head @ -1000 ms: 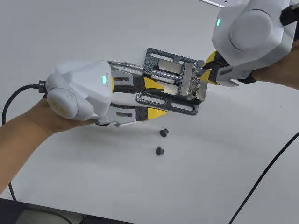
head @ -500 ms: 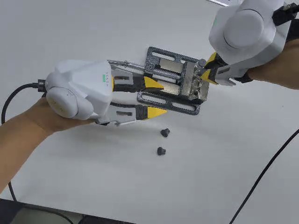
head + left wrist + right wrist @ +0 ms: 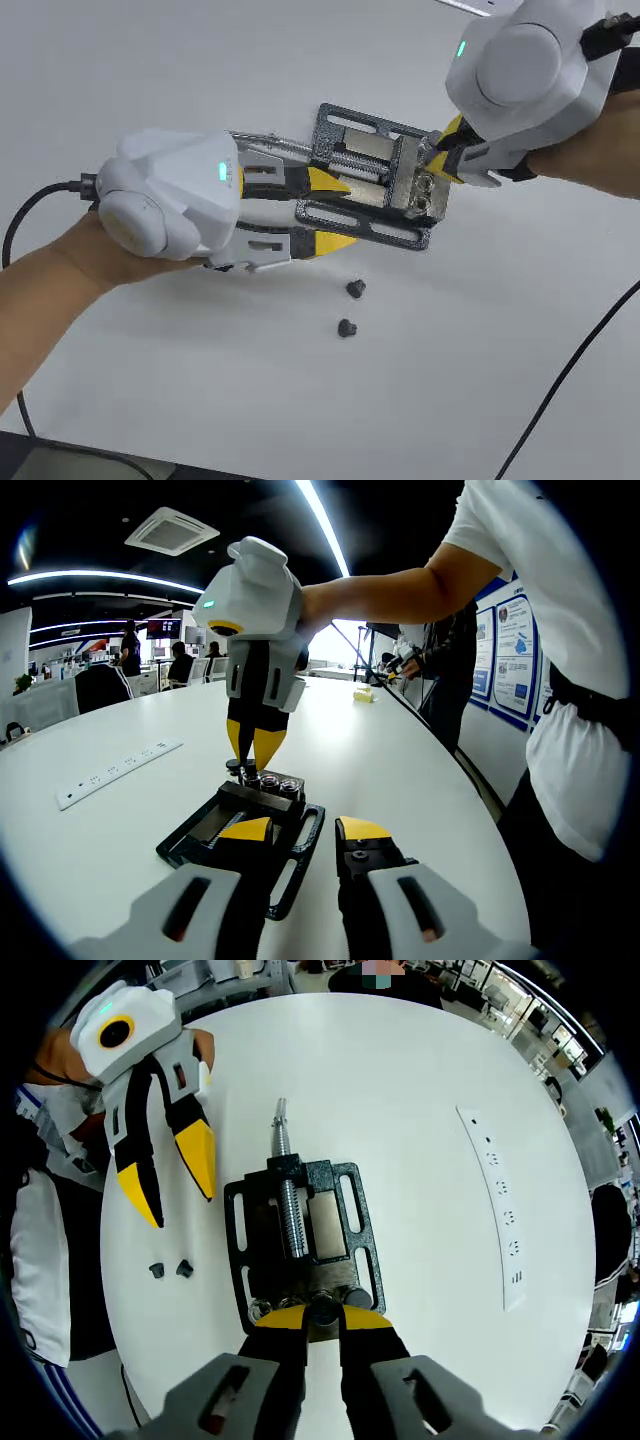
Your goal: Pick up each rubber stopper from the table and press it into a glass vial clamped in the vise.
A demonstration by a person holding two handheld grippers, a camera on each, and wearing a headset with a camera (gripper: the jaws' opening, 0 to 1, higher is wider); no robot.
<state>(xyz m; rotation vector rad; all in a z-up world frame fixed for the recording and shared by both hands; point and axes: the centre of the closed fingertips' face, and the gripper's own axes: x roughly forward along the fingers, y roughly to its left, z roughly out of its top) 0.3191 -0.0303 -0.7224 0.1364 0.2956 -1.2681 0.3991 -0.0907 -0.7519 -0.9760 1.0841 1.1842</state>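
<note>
White table (image 3: 420, 780) in an open office, ceiling light strips (image 3: 322, 525) overhead.

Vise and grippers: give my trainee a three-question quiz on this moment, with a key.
1. How many rubber stoppers lie loose on the table?
2. True or false: the left gripper is shut.
3. The right gripper has its tips at: A) the loose stoppers, B) the glass vials in the vise, C) bare table.
Key: 1) two; 2) false, it is open; 3) B.
</note>
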